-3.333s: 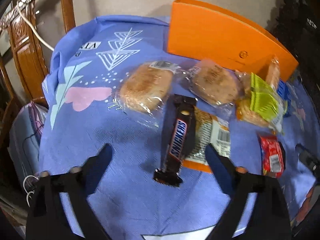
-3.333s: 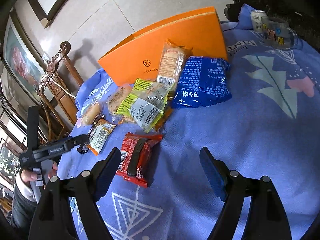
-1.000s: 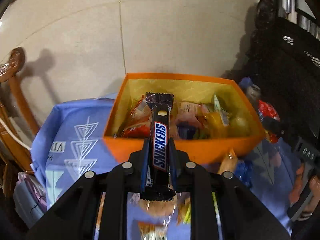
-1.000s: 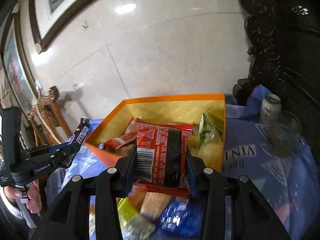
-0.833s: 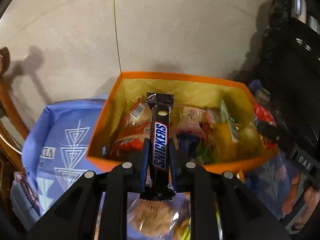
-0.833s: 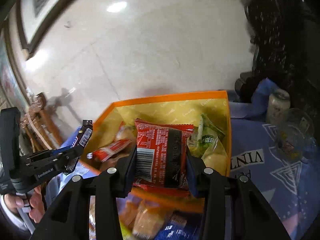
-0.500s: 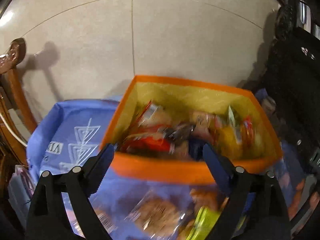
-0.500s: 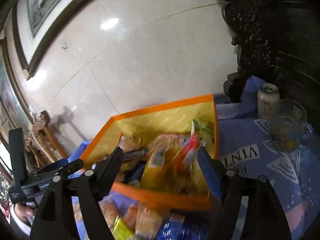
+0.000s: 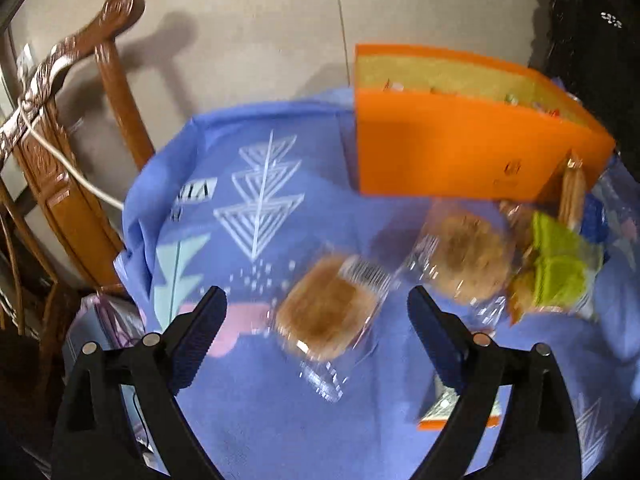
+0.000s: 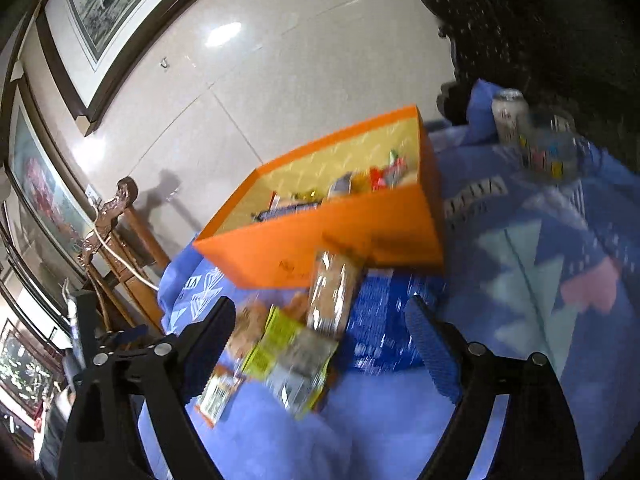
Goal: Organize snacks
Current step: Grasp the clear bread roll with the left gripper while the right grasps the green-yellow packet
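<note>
**A:** So both grippers are empty right now. The left gripper (image 9: 316, 316) has its jaws spread wide, nothing between the pads. The right gripper (image 10: 320, 332) has just been opening its jaws too, and they're bare as well. Which snack would you go for next?

**B:** Nearest first, I'd say. For the left, that's the wrapped bun (image 9: 326, 314), dead centre between the jaws on the blue cloth (image 9: 256, 420) over the desk. Looks like soft bread in crinkly clear plastic, so drop straight over it and pinch the bun body, not the loose wrapper edge. A second bun (image 9: 468, 252) sits at about 2 o'clock from it.

**A:** And the right?

**B:** It faces a messier pile: the yellow-green packet (image 10: 288, 360) lies close in, a tall biscuit pack (image 10: 334, 292) leans just behind it, and a blue bag (image 10: 384, 328) is at 3 o'clock. They overlap, so lift the top one or you'll drag its neighbours.

**A:** Anything in the way?

**B:** The orange box (image 10: 344, 240) at 12 o'clock already holds snacks, and its near wall needs clearing. A can (image 10: 508, 114) and glass jar (image 10: 552, 148) stand far right. A wooden chair (image 9: 80, 128) sits off the left edge.
</note>
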